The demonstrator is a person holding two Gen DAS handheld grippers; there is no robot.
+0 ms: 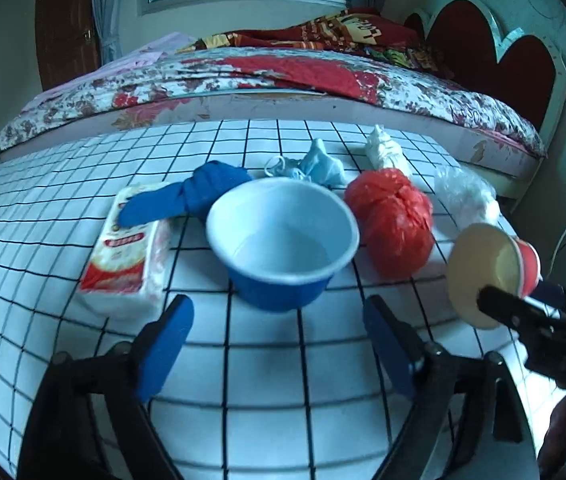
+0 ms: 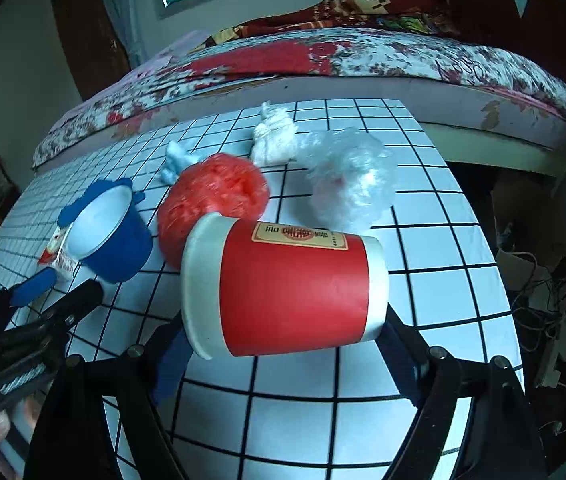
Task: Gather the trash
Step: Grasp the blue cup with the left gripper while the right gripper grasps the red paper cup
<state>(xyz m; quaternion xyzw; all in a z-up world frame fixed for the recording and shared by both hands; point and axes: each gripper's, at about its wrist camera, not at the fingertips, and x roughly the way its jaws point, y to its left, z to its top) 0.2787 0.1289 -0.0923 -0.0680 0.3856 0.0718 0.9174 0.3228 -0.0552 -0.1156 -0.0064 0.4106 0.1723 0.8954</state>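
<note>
I am holding the red paper cup point(image 2: 295, 292) sideways, clamped in the right gripper point(image 2: 283, 354). The left gripper point(image 1: 279, 344) is hanging released, the blue bowl point(image 1: 281, 240) just ahead. Remaining trash is lying beyond; collection is barely started.

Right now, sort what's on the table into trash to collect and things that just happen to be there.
Trash to collect:
red paper cup, held sideways in the right gripper
red bag
clear bag
white bag
blue bag
light blue mask

Probably not trash:
blue bowl, maybe the collecting vessel
tissue pack
left gripper, jaws open, empty
bed
</note>
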